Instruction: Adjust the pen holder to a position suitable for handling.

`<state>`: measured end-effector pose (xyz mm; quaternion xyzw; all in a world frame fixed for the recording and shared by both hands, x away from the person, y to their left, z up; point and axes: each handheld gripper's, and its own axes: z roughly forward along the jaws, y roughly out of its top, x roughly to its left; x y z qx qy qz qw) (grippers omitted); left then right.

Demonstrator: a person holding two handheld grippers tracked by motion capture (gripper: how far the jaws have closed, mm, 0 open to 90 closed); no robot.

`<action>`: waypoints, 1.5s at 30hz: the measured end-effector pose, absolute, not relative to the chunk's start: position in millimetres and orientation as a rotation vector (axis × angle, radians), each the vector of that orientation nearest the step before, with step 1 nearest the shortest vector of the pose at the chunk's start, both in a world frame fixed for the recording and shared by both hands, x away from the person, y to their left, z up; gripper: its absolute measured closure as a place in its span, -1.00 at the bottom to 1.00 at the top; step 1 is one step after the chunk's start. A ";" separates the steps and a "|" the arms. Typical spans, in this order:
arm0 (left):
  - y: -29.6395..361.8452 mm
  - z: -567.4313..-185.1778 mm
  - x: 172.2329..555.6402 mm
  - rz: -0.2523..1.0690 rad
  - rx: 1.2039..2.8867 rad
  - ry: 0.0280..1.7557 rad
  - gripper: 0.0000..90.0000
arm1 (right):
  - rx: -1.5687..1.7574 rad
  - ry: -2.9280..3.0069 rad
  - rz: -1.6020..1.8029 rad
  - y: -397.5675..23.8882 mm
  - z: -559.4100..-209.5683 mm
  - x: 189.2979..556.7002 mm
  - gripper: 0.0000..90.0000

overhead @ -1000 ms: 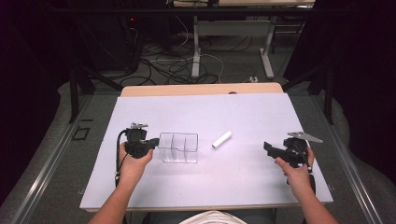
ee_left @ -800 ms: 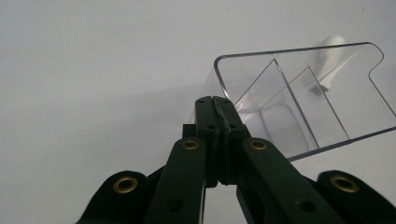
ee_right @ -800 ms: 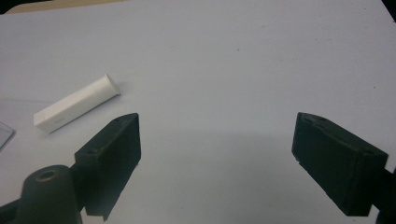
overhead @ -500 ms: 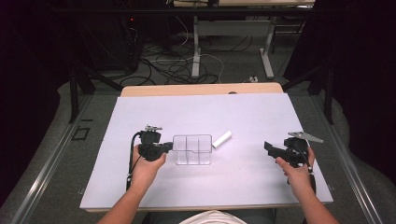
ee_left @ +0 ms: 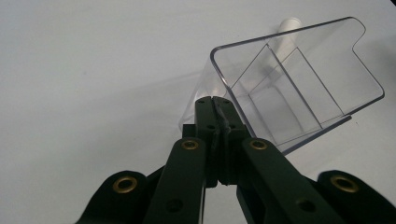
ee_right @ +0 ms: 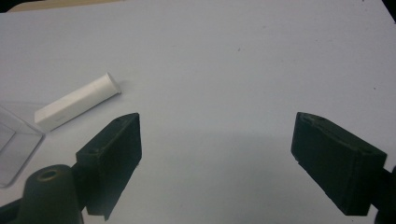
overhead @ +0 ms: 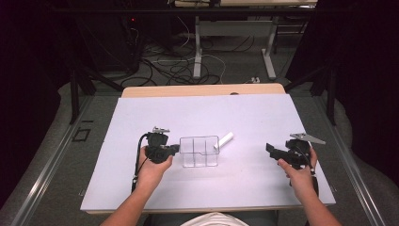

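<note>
A clear plastic box (overhead: 200, 151) with three compartments stands on the white table (overhead: 197, 113). My left gripper (overhead: 176, 148) is shut on its left wall; in the left gripper view the jaws (ee_left: 215, 101) pinch the rim of the clear box (ee_left: 299, 79). A white tube (overhead: 225, 140) lies at the box's far right corner, and I cannot tell whether they touch. The white tube (ee_left: 288, 24) shows behind the box. My right gripper (overhead: 269, 149) hovers open at the right, jaws (ee_right: 217, 140) wide with nothing between them, the white tube (ee_right: 77, 105) and the box's corner (ee_right: 11, 144) to their left.
The white table top has bare room in front, behind and between the box and my right gripper. A wooden strip (overhead: 202, 89) borders its far edge. Cables and desk legs (overhead: 197, 52) lie on the floor beyond.
My left gripper has slid the clear box to the right, up to the white tube. The right gripper has kept still.
</note>
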<state>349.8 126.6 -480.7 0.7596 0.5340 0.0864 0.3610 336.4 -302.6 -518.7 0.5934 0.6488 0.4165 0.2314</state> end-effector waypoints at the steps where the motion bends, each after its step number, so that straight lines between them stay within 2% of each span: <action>1: 128.0 -480.1 350.1 0.229 1.959 1.376 1.00 | 1.628 1.787 1.145 -302.4 -518.6 336.4 -0.65; 6: 138.3 -477.2 352.2 0.248 1.921 1.387 0.99 | 1.549 1.827 1.150 -299.7 -520.3 336.8 -0.60; 10: 151.0 -473.6 355.2 0.258 1.907 1.385 0.91 | 1.465 1.912 1.124 -291.6 -521.8 340.3 -0.51; 16: 170.0 -471.2 357.8 0.271 1.851 1.393 0.76 | 1.357 1.952 1.112 -280.2 -513.5 348.2 -0.46; 23: 183.8 -471.7 362.2 0.283 1.836 1.370 0.52 | 1.380 2.048 1.111 -268.2 -507.5 362.9 -0.37; 31: 189.9 -476.6 363.5 0.352 1.830 1.330 0.21 | 1.219 2.189 1.021 -243.8 -497.0 383.4 -0.27; 39: 195.0 -481.8 362.3 0.422 1.813 1.301 -0.11 | 0.921 2.330 0.887 -221.0 -479.7 405.6 -0.04; 45: 199.9 -482.5 361.3 0.462 1.852 1.295 -0.32 | 0.573 2.458 0.694 -203.6 -483.5 417.0 0.05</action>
